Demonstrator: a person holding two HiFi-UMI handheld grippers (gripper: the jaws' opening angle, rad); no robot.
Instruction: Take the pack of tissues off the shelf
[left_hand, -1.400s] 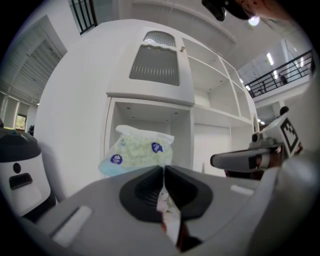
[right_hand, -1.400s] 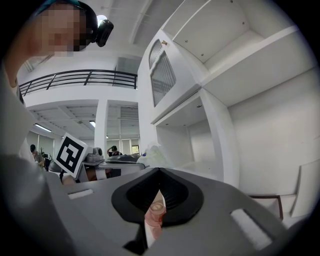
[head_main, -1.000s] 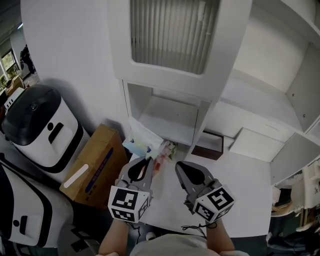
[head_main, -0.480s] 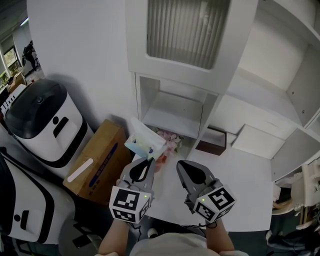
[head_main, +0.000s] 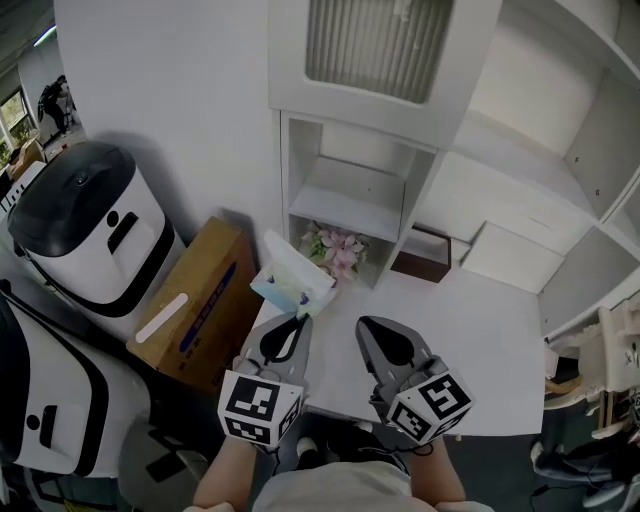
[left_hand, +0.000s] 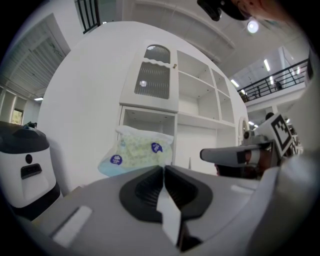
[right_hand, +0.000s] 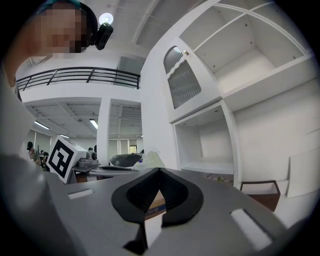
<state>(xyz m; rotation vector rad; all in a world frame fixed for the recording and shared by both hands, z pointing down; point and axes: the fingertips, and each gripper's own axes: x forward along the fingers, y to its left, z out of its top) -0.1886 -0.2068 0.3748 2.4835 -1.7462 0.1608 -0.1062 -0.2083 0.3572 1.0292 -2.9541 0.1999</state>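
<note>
The left tongs are clenched on the edge of the pack of tissues, which sticks out just ahead of their tips, clear of the shelf beyond. Just beside them, the right tongs are closed on nothing.

The head view is taken from above and directed steeply downward, with the left gripper and right gripper near its lower edge and the shelf unit beyond them. Each gripper view is taken from close behind its own jaws and directed roughly level toward the shelf unit. The shelf unit and the pack of tissues are shared by all three views; each gripper is also seen in the other's view.
</note>
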